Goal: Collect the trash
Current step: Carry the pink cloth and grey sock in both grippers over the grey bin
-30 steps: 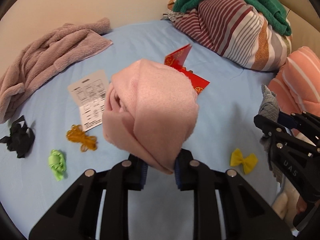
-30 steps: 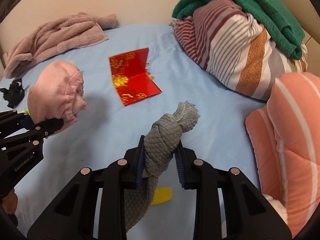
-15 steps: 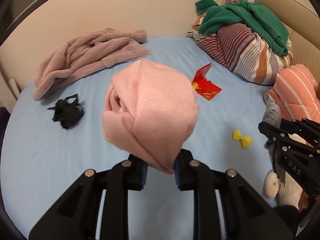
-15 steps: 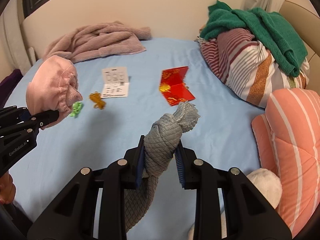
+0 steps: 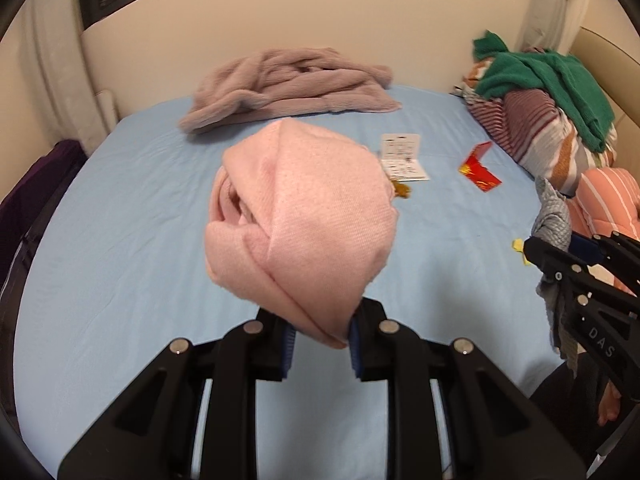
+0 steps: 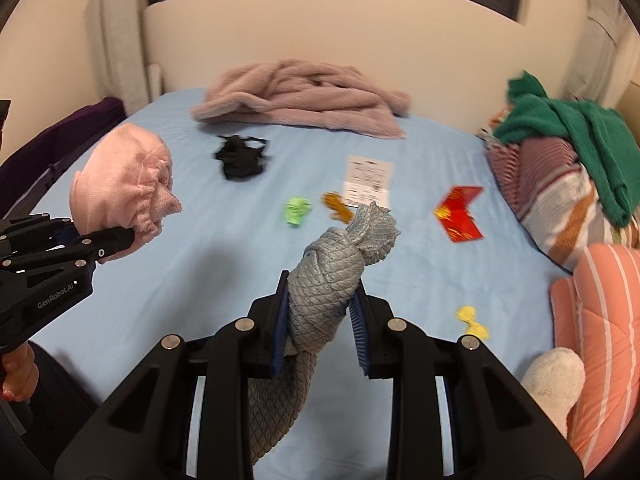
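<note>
My left gripper point(image 5: 322, 340) is shut on a bunched pink knit cloth point(image 5: 304, 224), held above the blue bed sheet point(image 5: 120, 240); the same pink cloth point(image 6: 124, 184) shows at the left of the right wrist view. My right gripper point(image 6: 320, 332) is shut on a knotted grey quilted cloth point(image 6: 332, 276), whose tail hangs below the fingers. On the sheet lie a white printed paper point(image 6: 368, 180), a red folded card point(image 6: 460, 216), a green scrap point(image 6: 297, 210), an orange scrap point(image 6: 338, 206), a yellow bow-shaped scrap point(image 6: 472, 322) and a black crumpled item point(image 6: 240, 158).
A mauve fleece garment point(image 6: 304, 98) lies at the far edge by the wall. Striped bedding point(image 6: 560, 196) with a green towel point(image 6: 580, 136) is piled at right, with an orange striped pillow point(image 6: 600, 340) and a white plush toy point(image 6: 554, 380) nearer. A dark purple object point(image 5: 28, 196) borders the left bedside.
Both grippers have pulled back and risen from the bed, keeping hold of their cloths. Much more of the sheet, the wall and the scattered scraps has come into view.
</note>
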Action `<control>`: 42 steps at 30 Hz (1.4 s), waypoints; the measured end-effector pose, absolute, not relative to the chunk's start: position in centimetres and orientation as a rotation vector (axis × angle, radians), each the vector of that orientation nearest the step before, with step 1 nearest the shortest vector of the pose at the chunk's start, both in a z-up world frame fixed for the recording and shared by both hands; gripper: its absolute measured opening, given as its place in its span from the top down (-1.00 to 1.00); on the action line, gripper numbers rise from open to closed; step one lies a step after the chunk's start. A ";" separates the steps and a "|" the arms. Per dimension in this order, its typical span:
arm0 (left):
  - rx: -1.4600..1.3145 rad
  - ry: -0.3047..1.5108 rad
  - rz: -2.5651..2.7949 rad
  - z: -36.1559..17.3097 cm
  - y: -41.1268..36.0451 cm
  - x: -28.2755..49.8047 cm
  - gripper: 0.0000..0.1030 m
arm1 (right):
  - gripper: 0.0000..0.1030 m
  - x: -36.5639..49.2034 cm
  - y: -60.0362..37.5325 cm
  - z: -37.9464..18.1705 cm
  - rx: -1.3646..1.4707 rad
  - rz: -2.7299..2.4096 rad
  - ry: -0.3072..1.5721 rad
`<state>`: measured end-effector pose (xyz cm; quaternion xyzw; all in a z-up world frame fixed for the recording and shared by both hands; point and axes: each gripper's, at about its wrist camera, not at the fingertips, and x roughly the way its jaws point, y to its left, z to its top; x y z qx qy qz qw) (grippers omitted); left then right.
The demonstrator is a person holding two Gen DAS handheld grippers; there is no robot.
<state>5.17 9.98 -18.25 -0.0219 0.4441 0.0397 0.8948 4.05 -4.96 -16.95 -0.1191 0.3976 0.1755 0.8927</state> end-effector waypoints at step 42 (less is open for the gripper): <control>-0.429 0.840 1.333 -6.9 44.3 -47.7 0.57 | 0.49 -34.4 47.3 -7.7 -0.670 1.711 0.556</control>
